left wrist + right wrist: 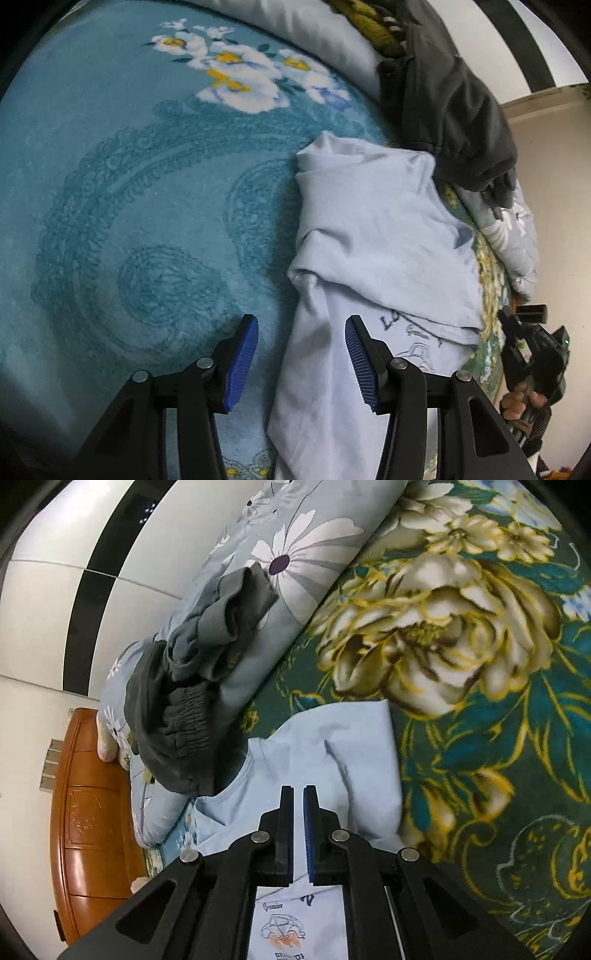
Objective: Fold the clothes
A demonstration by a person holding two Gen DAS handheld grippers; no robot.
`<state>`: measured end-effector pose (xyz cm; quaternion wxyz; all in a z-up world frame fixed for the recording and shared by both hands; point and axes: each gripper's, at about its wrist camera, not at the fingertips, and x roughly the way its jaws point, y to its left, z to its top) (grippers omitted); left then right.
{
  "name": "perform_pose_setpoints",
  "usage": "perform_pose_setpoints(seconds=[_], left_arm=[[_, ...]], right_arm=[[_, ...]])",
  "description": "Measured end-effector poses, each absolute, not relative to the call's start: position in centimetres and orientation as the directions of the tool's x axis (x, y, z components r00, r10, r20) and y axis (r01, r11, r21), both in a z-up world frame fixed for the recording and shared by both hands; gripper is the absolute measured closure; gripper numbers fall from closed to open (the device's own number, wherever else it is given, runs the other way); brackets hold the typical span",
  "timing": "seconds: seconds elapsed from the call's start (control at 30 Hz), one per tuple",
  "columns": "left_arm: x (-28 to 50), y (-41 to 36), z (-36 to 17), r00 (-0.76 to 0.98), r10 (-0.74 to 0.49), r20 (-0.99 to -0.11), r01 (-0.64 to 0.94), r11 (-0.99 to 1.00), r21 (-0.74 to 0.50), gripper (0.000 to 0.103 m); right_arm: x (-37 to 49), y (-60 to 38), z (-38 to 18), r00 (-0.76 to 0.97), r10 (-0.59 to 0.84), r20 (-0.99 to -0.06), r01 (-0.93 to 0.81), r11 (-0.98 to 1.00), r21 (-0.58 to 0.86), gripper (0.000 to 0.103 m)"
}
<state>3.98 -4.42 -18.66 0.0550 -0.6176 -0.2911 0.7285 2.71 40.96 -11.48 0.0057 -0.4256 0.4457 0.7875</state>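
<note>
Pale-blue shirt (384, 236) on floral blanket (122, 177)

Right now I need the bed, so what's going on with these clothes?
A person is folding a light blue T-shirt on the floral blanket with a handheld tool in each hand. The left tool is open, poised over the shirt's edge and holding nothing. The right tool is nearly shut above the shirt; whether it pinches fabric is unclear. The shirt is partly folded. Dark grey clothes lie heaped on the daisy-print quilt, not yet folded.
</note>
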Motion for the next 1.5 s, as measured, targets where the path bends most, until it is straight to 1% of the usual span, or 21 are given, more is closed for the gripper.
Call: perform_pose_setpoints(seconds=[0.1, 0.27, 0.4, 0.43, 0.47, 0.53, 0.57, 0.7, 0.8, 0.87, 1.0, 1.1, 1.13, 1.17, 1.2, 1.23, 1.27, 1.3, 1.33, 1.43, 1.5], left_arm=[[4.0, -3.9, -18.6, -0.232, 0.437, -0.869, 0.264, -0.832, -0.489, 0.050], [4.1, -3.7, -18.7, -0.238, 0.457, -0.857, 0.268, -0.817, -0.510, 0.050], [4.1, -4.3, -18.9, -0.261, 0.518, -0.814, 0.303, -0.757, -0.579, 0.050], [4.0, -4.5, -18.9, -0.272, 0.539, -0.797, 0.314, -0.733, -0.603, 0.050], [3.9, -4.8, -18.9, -0.284, 0.558, -0.780, 0.326, -0.709, -0.626, 0.050], [2.9, -5.1, -18.9, -0.300, 0.574, -0.762, 0.345, -0.679, -0.648, 0.050], [2.2, -5.0, -18.9, -0.310, 0.572, -0.760, 0.348, -0.675, -0.650, 0.050], [-1.9, -5.4, -19.8, -0.334, 0.570, -0.751, 0.361, -0.658, -0.661, 0.047], [-2.6, -6.9, -20.4, -0.295, 0.566, -0.770, 0.367, -0.677, -0.638, 0.047], [-3.0, -6.6, -20.7, -0.286, 0.559, -0.778, 0.360, -0.690, -0.628, 0.047], [-4.1, -6.3, -20.6, -0.303, 0.564, -0.768, 0.324, -0.697, -0.640, 0.046], [-4.8, -6.4, -20.8, -0.309, 0.577, -0.756, 0.322, -0.685, -0.654, 0.047], [-4.9, -6.4, -20.9, -0.308, 0.581, -0.753, 0.324, -0.680, -0.657, 0.047], [-5.0, -6.4, -21.0, -0.311, 0.588, -0.746, 0.326, -0.672, -0.665, 0.047], [-5.2, -6.5, -21.0, -0.311, 0.597, -0.740, 0.330, -0.662, -0.673, 0.049], [-5.4, -6.6, -21.3, -0.310, 0.599, -0.738, 0.339, -0.656, -0.674, 0.056], [-5.7, -6.8, -21.6, -0.309, 0.600, -0.738, 0.347, -0.651, -0.675, 0.064], [-5.8, -6.9, -21.6, -0.304, 0.592, -0.747, 0.348, -0.661, -0.665, 0.083], [-5.9, -7.0, -21.6, -0.299, 0.581, -0.757, 0.346, -0.674, -0.653, 0.088], [-6.5, -5.7, -19.6, -0.312, 0.532, -0.787, 0.223, -0.765, -0.605, 0.092], [-6.7, -5.2, -17.3, -0.369, 0.542, -0.755, 0.141, -0.771, -0.622, 0.092]], right_arm=[[3.3, 41.7, -12.7, -0.629, -0.355, -0.691, -0.416, -0.597, 0.685, 0.098], [2.7, 40.4, -12.6, -0.589, -0.355, -0.726, -0.389, -0.662, 0.640, 0.097], [5.6, 41.1, -14.4, -0.546, -0.336, -0.768, -0.425, -0.679, 0.599, 0.096], [6.0, 41.6, -14.9, -0.542, -0.331, -0.772, -0.441, -0.670, 0.597, 0.090], [6.4, 42.1, -15.4, -0.540, -0.327, -0.775, -0.456, -0.660, 0.597, 0.073], [6.6, 43.3, -15.7, -0.563, -0.326, -0.759, -0.473, -0.627, 0.619, 0.053], [6.6, 43.9, -15.9, -0.574, -0.324, -0.752, -0.480, -0.610, 0.630, 0.048], [5.2, 45.1, -17.4, -0.582, -0.346, -0.736, -0.510, -0.549, 0.662, 0.048], [3.5, 44.8, -18.4, -0.565, -0.365, -0.740, -0.514, -0.546, 0.661, 0.047], [2.6, 44.3, -18.5, -0.568, -0.366, -0.737, -0.499, -0.560, 0.662, 0.044], [1.3, 43.5, -18.3, -0.565, -0.396, -0.724, -0.455, -0.582, 0.674, 0.044], [0.8, 42.9, -18.2, -0.548, -0.397, -0.736, -0.432, -0.619, 0.656, 0.046], [0.6, 42.7, -18.2, -0.542, -0.395, -0.741, -0.426, -0.631, 0.648, 0.055], [0.4, 42.6, -18.1, -0.539, -0.394, -0.745, -0.427, -0.635, 0.644, 0.069], [0.3, 42.5, -18.0, -0.535, -0.392, -0.748, -0.427, -0.639, 0.640, 0.076], [0.1, 42.3, -17.9, -0.531, -0.390, -0.752, -0.428, -0.642, 0.636, 0.087], [-0.1, 42.2, -17.9, -0.528, -0.389, -0.755, -0.428, -0.646, 0.632, 0.091], [-0.3, 42.1, -17.8, -0.524, -0.387, -0.759, -0.429, -0.650, 0.628, 0.092], [-0.4, 42.0, -17.7, -0.520, -0.385, -0.762, -0.429, -0.654, 0.623, 0.092], [-1.1, 41.7, -16.7, -0.526, -0.387, -0.757, -0.408, -0.666, 0.624, 0.094], [-1.7, 41.5, -14.9, -0.560, -0.396, -0.728, -0.358, -0.676, 0.644, 0.094]])
